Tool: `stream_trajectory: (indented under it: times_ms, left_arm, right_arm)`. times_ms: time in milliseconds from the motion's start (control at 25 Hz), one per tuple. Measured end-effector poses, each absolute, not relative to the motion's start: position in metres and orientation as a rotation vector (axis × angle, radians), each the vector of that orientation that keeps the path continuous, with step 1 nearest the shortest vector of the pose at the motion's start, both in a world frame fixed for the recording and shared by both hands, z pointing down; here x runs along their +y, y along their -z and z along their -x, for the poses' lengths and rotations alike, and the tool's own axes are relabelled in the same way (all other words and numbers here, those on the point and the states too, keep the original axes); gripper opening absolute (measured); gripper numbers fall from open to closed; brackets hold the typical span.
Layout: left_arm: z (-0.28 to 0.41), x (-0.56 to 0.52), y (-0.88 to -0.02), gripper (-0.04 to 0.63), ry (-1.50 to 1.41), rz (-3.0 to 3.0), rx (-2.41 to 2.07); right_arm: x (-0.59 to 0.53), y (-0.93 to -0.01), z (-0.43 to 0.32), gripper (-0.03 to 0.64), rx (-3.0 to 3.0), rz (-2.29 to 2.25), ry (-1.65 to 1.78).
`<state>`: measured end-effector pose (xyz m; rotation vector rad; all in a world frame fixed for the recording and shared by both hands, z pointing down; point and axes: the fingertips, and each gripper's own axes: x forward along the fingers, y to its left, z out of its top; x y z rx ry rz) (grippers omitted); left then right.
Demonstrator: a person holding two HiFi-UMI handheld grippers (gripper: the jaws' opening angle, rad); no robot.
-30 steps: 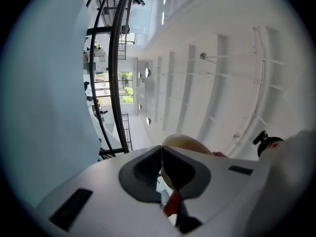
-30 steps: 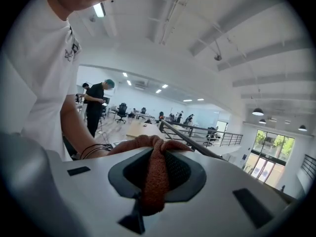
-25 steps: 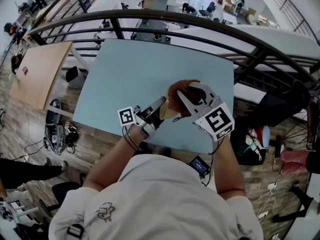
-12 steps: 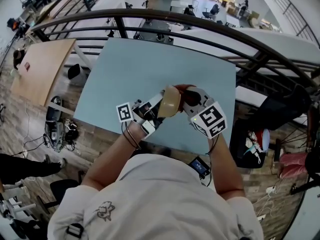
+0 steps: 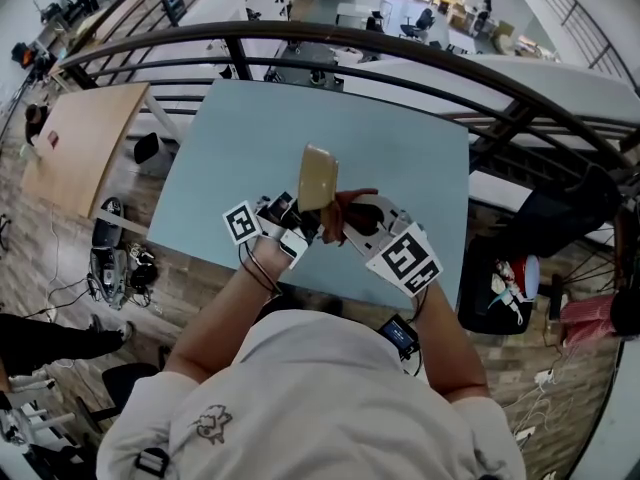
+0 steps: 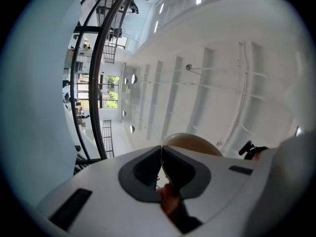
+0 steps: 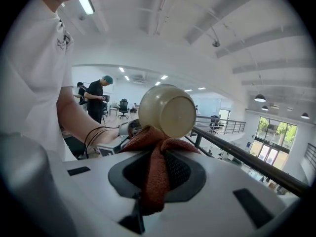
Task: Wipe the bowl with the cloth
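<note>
Most of the bowl (image 6: 189, 142) hides behind the left hand-held gripper (image 6: 161, 150).

The person wears a white short-sleeved T-shirt (image 5: 330, 388) with a small grey cartoon print (image 5: 210, 423) on the chest, and thin black bands (image 5: 252, 268) circle the left wrist. The left gripper (image 5: 308, 218) and right gripper (image 5: 342, 228) are smooth white shells with dark grey pads (image 7: 181, 172). Each carries a white cube (image 5: 404, 259) with black square markers.

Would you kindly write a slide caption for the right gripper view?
Right claw clamps a rust-red cloth; beyond it, a beige bowl seen base-on.
</note>
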<state>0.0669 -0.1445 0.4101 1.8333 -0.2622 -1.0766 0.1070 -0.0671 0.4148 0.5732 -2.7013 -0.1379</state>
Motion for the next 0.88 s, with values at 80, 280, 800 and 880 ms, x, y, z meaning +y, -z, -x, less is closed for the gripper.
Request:
stream_trajectory:
  times_ms: [80, 280, 800, 880]
  left_arm:
    - [-0.064, -0.148, -0.418, 0.021, 1.063, -1.830, -0.309]
    - [-0.064, -0.148, -0.438, 0.020, 0.993, -1.825, -0.371]
    - [-0.105, -0.113, -0.440, 0.020, 0.867, -1.877, -0.170]
    - [-0.107, -0.108, -0.431, 0.018, 0.891, -1.889, -0.126]
  right_arm:
    - [-0.056, -0.411, -0.106, 0.064, -2.713, -0.537, 0.168]
    - [-0.040, -0.383, -0.105, 0.064, -2.756, -0.532, 0.255]
    - [-0.094, -0.331, -0.155, 0.064, -2.801, -0.876, 0.254]
    - [-0.103, -0.335, -0.159, 0.064, -2.804, -0.909, 0.202]
